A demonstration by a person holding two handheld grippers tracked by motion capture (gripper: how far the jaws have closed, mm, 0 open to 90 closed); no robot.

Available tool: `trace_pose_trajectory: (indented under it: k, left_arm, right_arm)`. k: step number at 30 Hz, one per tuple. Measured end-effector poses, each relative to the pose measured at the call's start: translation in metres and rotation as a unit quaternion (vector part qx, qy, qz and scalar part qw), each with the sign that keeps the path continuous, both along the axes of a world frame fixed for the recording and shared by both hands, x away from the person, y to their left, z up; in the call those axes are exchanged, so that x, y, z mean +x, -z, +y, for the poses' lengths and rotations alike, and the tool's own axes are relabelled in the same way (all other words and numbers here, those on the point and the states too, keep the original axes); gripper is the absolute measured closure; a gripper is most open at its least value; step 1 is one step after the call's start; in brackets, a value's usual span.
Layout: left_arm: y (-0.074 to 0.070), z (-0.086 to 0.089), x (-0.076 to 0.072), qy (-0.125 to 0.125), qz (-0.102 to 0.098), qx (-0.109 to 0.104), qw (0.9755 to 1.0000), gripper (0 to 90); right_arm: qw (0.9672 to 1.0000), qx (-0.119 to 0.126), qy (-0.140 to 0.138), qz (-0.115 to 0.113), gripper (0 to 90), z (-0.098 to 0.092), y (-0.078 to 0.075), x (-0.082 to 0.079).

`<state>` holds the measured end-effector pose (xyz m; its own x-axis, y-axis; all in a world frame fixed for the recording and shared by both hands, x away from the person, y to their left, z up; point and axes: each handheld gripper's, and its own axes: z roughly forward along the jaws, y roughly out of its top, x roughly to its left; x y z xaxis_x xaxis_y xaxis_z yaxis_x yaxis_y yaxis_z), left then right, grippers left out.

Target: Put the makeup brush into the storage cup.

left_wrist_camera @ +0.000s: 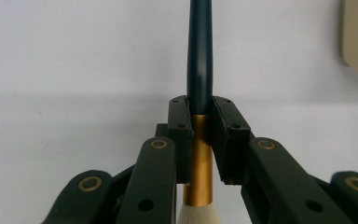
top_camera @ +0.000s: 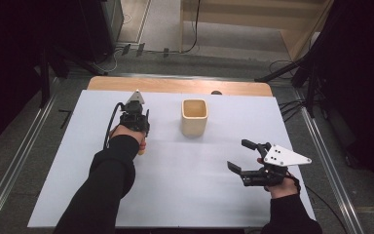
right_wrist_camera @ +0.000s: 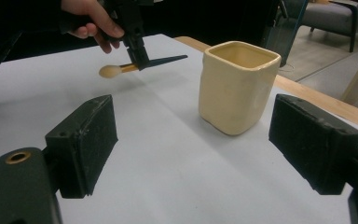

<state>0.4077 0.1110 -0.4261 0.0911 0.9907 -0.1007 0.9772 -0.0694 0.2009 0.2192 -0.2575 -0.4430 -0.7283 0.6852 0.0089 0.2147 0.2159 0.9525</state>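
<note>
one desk (top_camera: 175, 195) w/ a white top. one cream square cup (top_camera: 195, 117) stands upright near its far middle, empty as far as seen. two hand-held grippers: left hand-held gripper (left_wrist_camera: 199, 121) is clamped on the one brush (right_wrist_camera: 137, 65), pads at the gold ferrule, dark handle pointing fwd, pale tuft back; brush held level above the desk, left of the cup. right hand-held gripper (top_camera: 241, 156) has jaws wide apart, nothing btwn them, near the desk's right edge.

A makeup brush (left_wrist_camera: 199, 70), with dark handle, gold ferrule and cream bristle tip, lay level, pinched at its ferrule between the left hand-held gripper (left_wrist_camera: 199, 123) jaws, clear above the surface (right_wrist_camera: 168, 154).
</note>
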Motion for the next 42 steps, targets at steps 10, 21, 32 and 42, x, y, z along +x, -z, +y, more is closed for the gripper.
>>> trace_pose_trajectory:
  k: [10,21,32,42]
  left_arm:
    - [-0.015,0.012,-0.013,0.088,-0.022,-0.03,0.9954,79.4]
    - [-0.026,0.036,-0.029,0.161,-0.024,-0.025,0.9863,79.4]
    - [-0.031,0.048,-0.041,0.206,-0.057,-0.067,0.9746,79.4]
    - [-0.033,0.057,-0.062,0.247,-0.108,-0.103,0.9575,79.4]
  right_arm:
    - [1.0,-0.001,-0.004,0.005,15.8,0.001,0.001,0.001]
    - [0.9999,0.005,-0.008,0.014,18.2,0.0,0.003,0.002]
    - [0.999,0.013,-0.026,0.034,20.8,0.001,0.007,0.005]
    - [0.9987,0.009,-0.026,0.043,19.8,0.002,0.009,0.006]
